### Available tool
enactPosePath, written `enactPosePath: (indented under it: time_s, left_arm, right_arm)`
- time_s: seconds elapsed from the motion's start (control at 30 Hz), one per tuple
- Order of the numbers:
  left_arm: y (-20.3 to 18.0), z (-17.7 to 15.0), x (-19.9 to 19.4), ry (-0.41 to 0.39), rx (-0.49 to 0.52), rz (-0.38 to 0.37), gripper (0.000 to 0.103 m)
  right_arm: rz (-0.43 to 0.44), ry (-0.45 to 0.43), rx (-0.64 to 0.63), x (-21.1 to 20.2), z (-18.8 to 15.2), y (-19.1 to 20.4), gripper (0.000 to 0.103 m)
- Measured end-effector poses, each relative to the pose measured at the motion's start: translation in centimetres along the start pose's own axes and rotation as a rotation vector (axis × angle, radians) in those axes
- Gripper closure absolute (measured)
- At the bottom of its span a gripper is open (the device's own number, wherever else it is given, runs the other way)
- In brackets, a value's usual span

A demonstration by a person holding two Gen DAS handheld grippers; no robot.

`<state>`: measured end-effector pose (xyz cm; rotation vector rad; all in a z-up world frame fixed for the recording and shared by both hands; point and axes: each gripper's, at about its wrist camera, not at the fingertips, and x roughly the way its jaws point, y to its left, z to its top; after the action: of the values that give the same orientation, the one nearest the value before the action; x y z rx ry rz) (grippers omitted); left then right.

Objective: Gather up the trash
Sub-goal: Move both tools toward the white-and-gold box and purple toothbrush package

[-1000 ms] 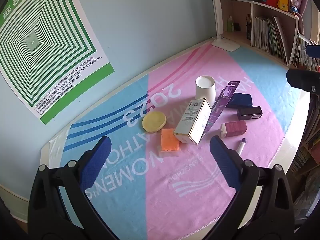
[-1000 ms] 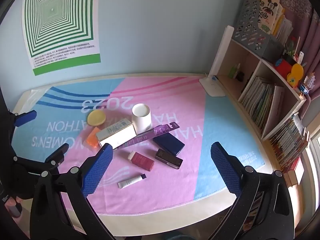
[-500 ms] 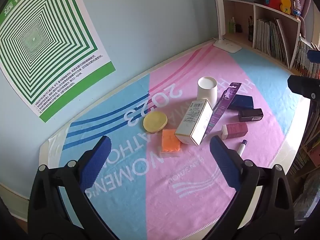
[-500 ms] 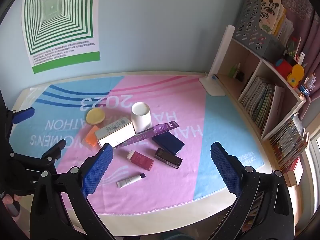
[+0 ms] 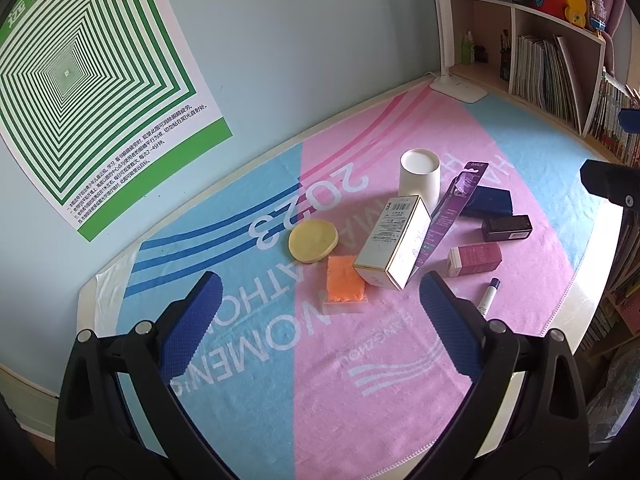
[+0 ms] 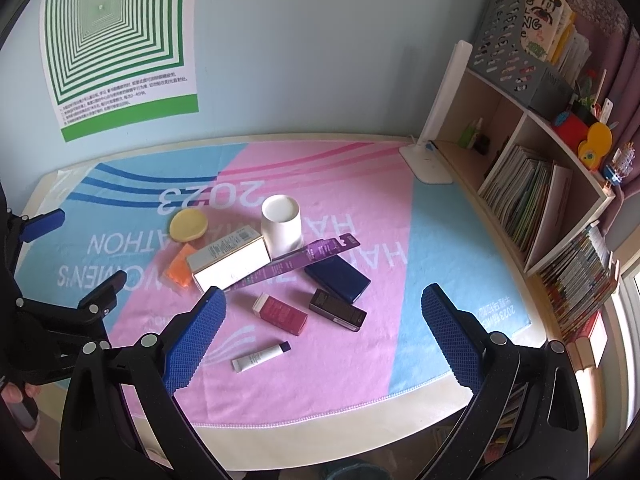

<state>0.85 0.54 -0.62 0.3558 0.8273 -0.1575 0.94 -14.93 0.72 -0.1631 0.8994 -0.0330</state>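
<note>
Pale blue wall and a pink-and-blue towel [image 6: 440,240] over the desk made up my workspace, with a green poster [image 5: 80,92] pinned up and a bookshelf [image 6: 532,184] to my right. Nothing had been collected yet, as far as I could judge: both my left gripper [image 5: 320,324] and my right gripper [image 6: 324,332] hovered above the near edge, jaws spread wide and holding nothing. All the trash lay in one cluster mid-towel: a cup [image 6: 281,224], a white box [image 6: 228,260] with a purple pack [image 6: 308,256] leaning on it, a yellow disc [image 5: 313,241], an orange packet [image 5: 344,284], a navy case [image 6: 338,276], a dark box [image 6: 338,309], a red box [image 6: 280,312] and a tube [image 6: 260,357]. No bin was clearly in view (perhaps below the desk edge). Crowding was the obstacle: the pack rested across the white box, touching the cup.
</note>
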Motion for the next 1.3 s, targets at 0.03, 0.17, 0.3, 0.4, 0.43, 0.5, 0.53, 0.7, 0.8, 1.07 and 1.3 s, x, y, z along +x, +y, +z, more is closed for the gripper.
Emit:
enactPosePath:
  time_s: [0.03, 0.17, 0.3, 0.4, 0.43, 0.5, 0.53, 0.7, 0.8, 1.07, 1.3]
  left_arm:
    - [0.0, 0.0, 0.1, 0.001, -0.003, -0.003, 0.006]
    - [0.0, -0.1, 0.5, 0.010, -0.005, -0.004, 0.006]
    - [0.2, 0.2, 1.0, 0.018, -0.005, -0.007, 0.006]
    - [0.1, 0.2, 1.4, 0.025, -0.004, -0.009, 0.006]
    - [0.1, 0.2, 1.6, 0.027, -0.003, -0.012, 0.006]
    - [0.2, 0.4, 1.9, 0.034, -0.004, -0.015, 0.006]
    - [0.2, 0.4, 2.1, 0.038, -0.003, -0.017, 0.006]
    - [0.0, 0.6, 3.4, 0.058, 0.007, -0.021, 0.006]
    - [-0.3, 0.7, 4.3, 0.074, 0.018, -0.032, 0.006]
    - [-0.8, 1.6, 6.9, 0.110, 0.042, -0.059, 0.006]
    - [-1.2, 2.2, 8.6, 0.131, 0.069, -0.078, 0.006]
  right_arm:
    - [0.000, 0.002, 0.000, 0.1, -0.1, 0.0, 0.006]
    - [0.002, 0.011, 0.001, 0.5, -0.1, 0.0, 0.006]
    - [0.004, 0.022, 0.000, 1.1, -0.1, -0.1, 0.006]
    - [0.009, 0.033, 0.000, 1.7, -0.1, -0.2, 0.006]
    - [0.011, 0.037, 0.002, 2.0, -0.1, -0.2, 0.006]
    - [0.018, 0.046, 0.008, 2.5, -0.2, -0.4, 0.006]
    - [0.022, 0.051, 0.012, 2.8, -0.2, -0.4, 0.006]
    - [0.045, 0.082, 0.036, 4.3, -0.4, -1.3, 0.006]
    - [0.059, 0.096, 0.044, 5.2, -0.4, -1.6, 0.006]
    - [0.085, 0.134, 0.045, 7.7, 0.1, -2.2, 0.006]
    - [0.088, 0.163, 0.038, 9.7, 0.5, -2.3, 0.006]
